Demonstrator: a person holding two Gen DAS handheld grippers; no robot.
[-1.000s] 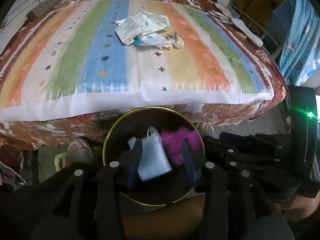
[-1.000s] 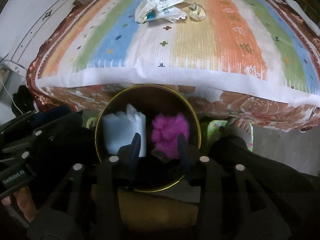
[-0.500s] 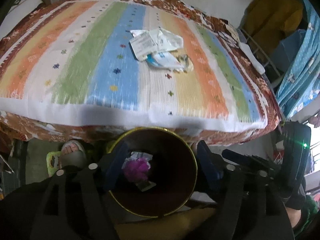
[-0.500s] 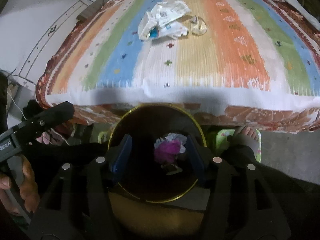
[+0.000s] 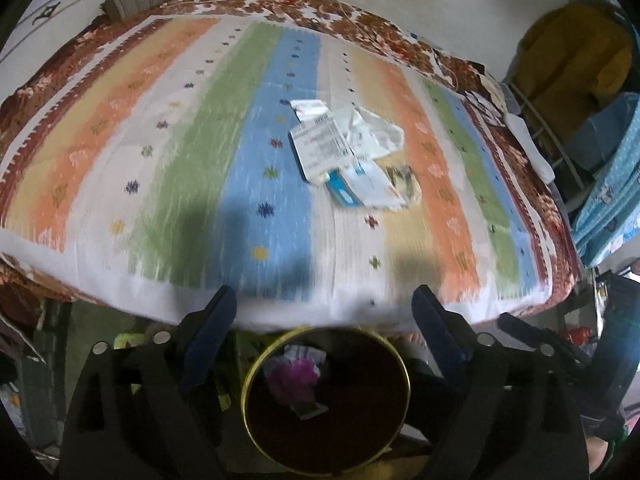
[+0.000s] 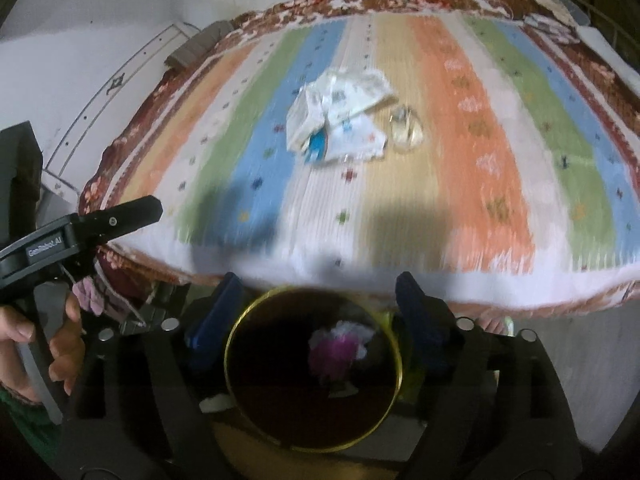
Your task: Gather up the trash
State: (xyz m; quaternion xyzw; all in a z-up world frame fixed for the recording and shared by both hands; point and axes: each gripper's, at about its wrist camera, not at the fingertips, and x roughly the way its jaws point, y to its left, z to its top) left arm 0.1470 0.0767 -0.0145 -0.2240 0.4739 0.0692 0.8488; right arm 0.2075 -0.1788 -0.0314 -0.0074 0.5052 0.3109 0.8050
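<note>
Standing nearest: a person holding one two-finger gripper in each hand, both tilted down over a bin at the bed's edge.
Left gripper [image 5: 324, 332]: its blue-padded jaws are spreading apart, nothing between them; they frame the bin's rim from above, one pad at ten o'clock and one at two o'clock of the bin.
Right gripper [image 6: 320, 312]: jaws likewise widening and bare, straddling the same bin from the other side.
Left hand [image 6: 44, 356]: seen from the right camera at about eight o'clock, fingers wrapped round the black handle of its gripper.
Bin [image 5: 256, 364]: round, dark inside, with a thin gold rim, on the floor just beside the bed.
Trash in the bin: a magenta tuft [image 5: 298, 376] lying on crumpled white paper [image 5: 304, 354], with a small flat scrap just below them.
Feet: bare toes [image 6: 494, 325] show beside the bin at about two o'clock, in the right view.
Bed [image 5: 400, 312]: covered with a striped spread of orange, green, blue, white and yellow bands, over a brown floral sheet.
Trash still on the bed: a loose pile of white wrappers [image 5: 344, 140] with a blue-edged packet [image 5: 344, 194], near the spread's middle at twelve o'clock from the bin; a clear crumpled piece [image 6: 406, 130] touches its right side.
Far corner: a grey rolled cloth [image 5: 144, 0] at eleven o'clock, against the pale wall.
Far right: yellow fabric [image 5: 572, 52] and blue patterned cloth [image 5: 608, 200] hanging, at about two o'clock.
</note>
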